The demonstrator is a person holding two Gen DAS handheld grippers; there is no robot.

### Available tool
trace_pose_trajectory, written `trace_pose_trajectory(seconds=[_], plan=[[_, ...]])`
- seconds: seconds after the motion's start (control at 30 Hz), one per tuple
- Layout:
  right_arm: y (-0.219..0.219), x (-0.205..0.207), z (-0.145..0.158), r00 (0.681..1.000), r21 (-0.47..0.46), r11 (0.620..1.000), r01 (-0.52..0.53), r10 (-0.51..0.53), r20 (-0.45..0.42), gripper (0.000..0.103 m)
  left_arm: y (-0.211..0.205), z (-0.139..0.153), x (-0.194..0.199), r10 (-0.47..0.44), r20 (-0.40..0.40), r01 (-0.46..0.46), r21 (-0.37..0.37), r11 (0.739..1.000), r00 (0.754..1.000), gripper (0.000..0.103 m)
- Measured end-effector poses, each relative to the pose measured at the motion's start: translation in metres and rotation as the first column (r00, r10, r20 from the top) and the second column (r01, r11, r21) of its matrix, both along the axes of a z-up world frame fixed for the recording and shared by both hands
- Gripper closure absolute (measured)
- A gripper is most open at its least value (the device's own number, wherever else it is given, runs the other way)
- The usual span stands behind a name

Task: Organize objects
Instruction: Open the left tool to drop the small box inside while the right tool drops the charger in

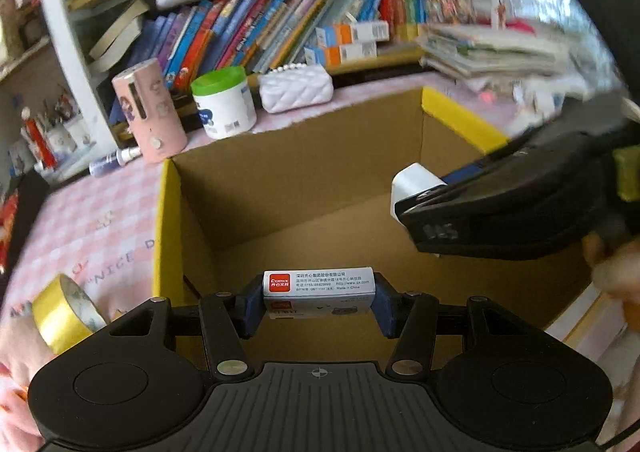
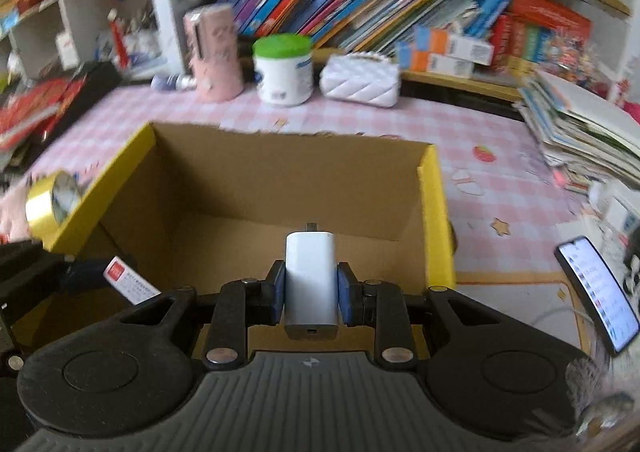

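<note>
The left gripper (image 1: 319, 298) clamps a small staple box (image 1: 319, 286) above the near side of the open cardboard box (image 2: 436, 212); the right gripper (image 2: 311, 292) grips a white charger (image 2: 310, 276) over it, tape roll (image 2: 52, 198) at its left

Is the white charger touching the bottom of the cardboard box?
Apart. The right wrist view shows the white charger clamped in the right gripper, held above the cardboard box floor.

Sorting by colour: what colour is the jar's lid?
Green lid, clearest in the right wrist view.
</note>
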State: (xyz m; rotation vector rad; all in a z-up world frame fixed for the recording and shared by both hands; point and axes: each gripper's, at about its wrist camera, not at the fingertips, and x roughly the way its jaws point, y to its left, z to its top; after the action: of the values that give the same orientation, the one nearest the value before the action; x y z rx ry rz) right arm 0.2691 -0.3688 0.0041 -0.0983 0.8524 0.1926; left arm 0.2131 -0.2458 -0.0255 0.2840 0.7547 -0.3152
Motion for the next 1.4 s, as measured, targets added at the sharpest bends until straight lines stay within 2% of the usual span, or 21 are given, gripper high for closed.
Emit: trace_pose_trajectory(seconds=[0.07,0.17,0.33,0.57,0.73,0.83,1.07,1.17,1.37,1.4], plan=[[0.004,0.006,-0.008,0.999,-0.03,0.999,-0.028,0.027,-0.04,0.078,-0.001,-0.001,0.002,0.006,-0.008,-0.006,0.008,1.0,1.0,0.05],[0.003,0.012,-0.017,0.994,-0.024,0.999,-0.047,0.045,-0.099,0.078,-0.002,-0.003,0.004,0.013,-0.022,-0.013,0.002,1.0,1.0,0.05],[0.003,0.015,-0.02,0.988,-0.012,0.997,-0.072,0.07,-0.137,0.078,-0.003,-0.008,0.008,0.024,-0.057,-0.025,-0.021,0.999,0.998,0.05],[0.004,0.016,-0.02,0.983,-0.001,0.995,-0.098,0.096,-0.156,0.078,-0.004,-0.009,0.009,0.034,-0.066,-0.035,-0.024,0.999,0.997,0.05],[0.002,0.015,-0.019,0.985,0.008,0.996,-0.09,0.091,-0.147,0.078,-0.004,-0.003,0.003,0.032,-0.017,-0.032,-0.011,0.999,0.999,0.047],[0.002,0.013,-0.016,0.99,0.0,0.997,-0.071,0.07,-0.121,0.078,-0.003,0.003,-0.001,0.036,0.016,-0.036,-0.011,0.999,0.999,0.041],[0.0,-0.003,-0.001,0.998,0.036,0.999,-0.019,0.021,-0.054,0.077,0.004,0.016,-0.016,0.035,0.072,-0.032,-0.039,0.999,0.997,0.04],[-0.001,-0.016,0.011,1.0,0.078,0.997,0.019,-0.02,0.003,0.069,0.01,0.023,-0.026,0.045,0.104,-0.04,-0.053,0.998,0.994,0.035],[-0.002,-0.05,0.035,0.984,0.121,0.986,0.114,-0.129,0.126,0.069,0.029,0.038,-0.048,0.081,0.157,-0.064,-0.111,0.992,0.984,0.028],[-0.001,-0.056,0.037,0.978,0.121,0.984,0.134,-0.15,0.142,0.066,0.033,0.04,-0.052,0.089,0.167,-0.069,-0.119,0.99,0.982,0.028]])
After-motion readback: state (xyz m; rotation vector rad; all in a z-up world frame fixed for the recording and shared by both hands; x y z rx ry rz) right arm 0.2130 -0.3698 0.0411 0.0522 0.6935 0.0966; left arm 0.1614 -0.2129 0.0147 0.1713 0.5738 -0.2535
